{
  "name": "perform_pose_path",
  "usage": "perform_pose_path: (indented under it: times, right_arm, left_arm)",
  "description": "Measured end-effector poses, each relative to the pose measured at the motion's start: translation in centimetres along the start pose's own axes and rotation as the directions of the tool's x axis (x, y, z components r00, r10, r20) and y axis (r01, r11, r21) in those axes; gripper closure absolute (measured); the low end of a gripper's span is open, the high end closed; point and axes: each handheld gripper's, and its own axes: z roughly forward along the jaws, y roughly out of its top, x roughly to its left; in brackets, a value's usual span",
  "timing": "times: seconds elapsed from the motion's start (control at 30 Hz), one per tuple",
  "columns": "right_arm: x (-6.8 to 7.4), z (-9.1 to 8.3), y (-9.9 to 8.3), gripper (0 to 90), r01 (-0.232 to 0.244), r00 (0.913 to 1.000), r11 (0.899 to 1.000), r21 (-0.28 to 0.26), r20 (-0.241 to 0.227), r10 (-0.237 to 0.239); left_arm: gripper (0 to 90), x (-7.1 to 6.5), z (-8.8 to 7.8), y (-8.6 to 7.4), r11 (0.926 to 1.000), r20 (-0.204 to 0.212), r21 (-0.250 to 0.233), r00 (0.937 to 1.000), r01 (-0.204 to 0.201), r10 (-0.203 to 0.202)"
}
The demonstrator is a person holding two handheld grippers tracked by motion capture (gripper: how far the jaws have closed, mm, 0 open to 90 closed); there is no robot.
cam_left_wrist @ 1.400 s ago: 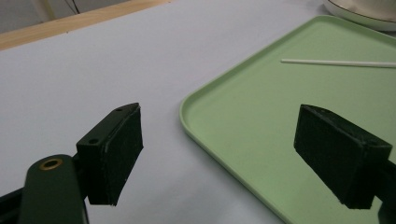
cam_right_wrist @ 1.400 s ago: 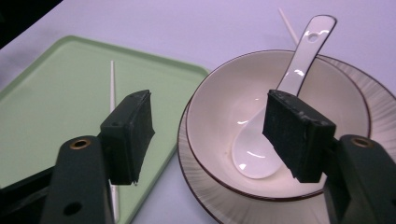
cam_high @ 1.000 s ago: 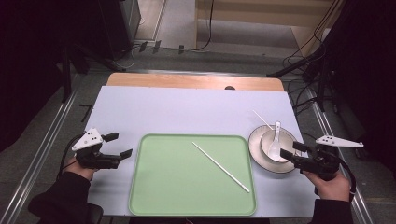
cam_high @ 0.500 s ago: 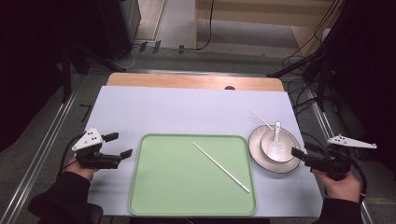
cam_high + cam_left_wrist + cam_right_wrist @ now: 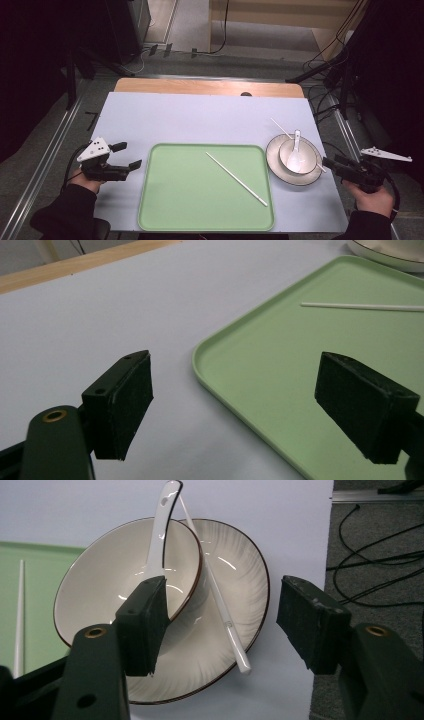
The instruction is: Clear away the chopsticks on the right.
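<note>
Plate (image 5: 295, 172) with bowl (image 5: 296, 156) and spoon (image 5: 296, 145) sits at the worktop's (image 5: 200, 120) right edge, a chopstick (image 5: 220, 600) laid across it. Right gripper (image 5: 334, 164) hangs just off the plate's rim, jaws apart and just closing a bit, nothing between them. Left gripper (image 5: 127, 155) rests beside the tray (image 5: 165, 200), jaws wide open. Second chopstick (image 5: 236, 179) lies on the tray.

You won't find any readable text here; the tray (image 5: 165, 200), plate (image 5: 278, 165), bowl (image 5: 95, 585) and spoon (image 5: 159, 527) carry no label, brand, number or sign you can make out.
</note>
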Motion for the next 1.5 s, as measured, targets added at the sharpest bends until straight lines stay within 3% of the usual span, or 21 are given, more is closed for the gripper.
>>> perform_pose_path:
  times: [0.2, 0.37, 0.4, 0.6, 0.77, 0.97, 1.13, 1.5]
  right_arm:
    - [-0.4, 0.2, -0.3, 45.6, 0.006, 0.9998, 1.000, 0.003, 0.018, -0.006]
    - [-0.6, 0.8, -0.6, 55.8, 0.027, 0.9995, 1.000, 0.015, 0.016, -0.027]
    - [-0.4, 0.9, -0.7, 59.3, 0.043, 0.9985, 0.999, 0.028, 0.034, -0.043]
    - [-0.3, 1.6, -0.8, 66.4, 0.076, 0.9965, 0.996, 0.047, 0.033, -0.077]
    - [-0.3, 2.2, -0.7, 70.8, 0.077, 0.9966, 0.994, 0.071, 0.025, -0.079]
    - [-0.1, 3.0, -0.7, 73.7, 0.096, 0.9950, 0.991, 0.097, 0.017, -0.098]
    - [-0.4, 3.7, -0.8, 75.8, 0.081, 0.9961, 0.987, 0.138, 0.023, -0.085]
    - [-0.4, 4.5, -0.7, 79.0, 0.086, 0.9958, 0.982, 0.166, 0.017, -0.090]
  left_arm:
    - [15.6, 0.0, 0.0, 0.0, 1.0000, -0.001, 0.001, 1.0000, 0.000, 0.000]
    - [15.6, 0.0, 0.0, 0.0, 1.0000, -0.001, 0.001, 1.0000, -0.001, 0.001]
    - [15.6, 0.0, 0.0, 0.0, 1.0000, -0.001, 0.001, 1.0000, -0.001, 0.001]
    - [15.6, 0.0, 0.0, 0.0, 1.0000, -0.002, 0.002, 1.0000, -0.002, 0.002]
    - [15.6, 0.0, 0.0, 0.0, 1.0000, -0.002, 0.003, 1.0000, -0.001, 0.001]
    - [15.6, 0.0, 0.0, 0.0, 1.0000, -0.002, 0.003, 1.0000, -0.001, 0.001]
    - [15.6, 0.0, 0.0, 0.0, 1.0000, -0.002, 0.003, 1.0000, -0.001, 0.001]
    - [15.6, -0.1, 0.0, 0.0, 1.0000, -0.004, 0.003, 1.0000, -0.002, 0.002]
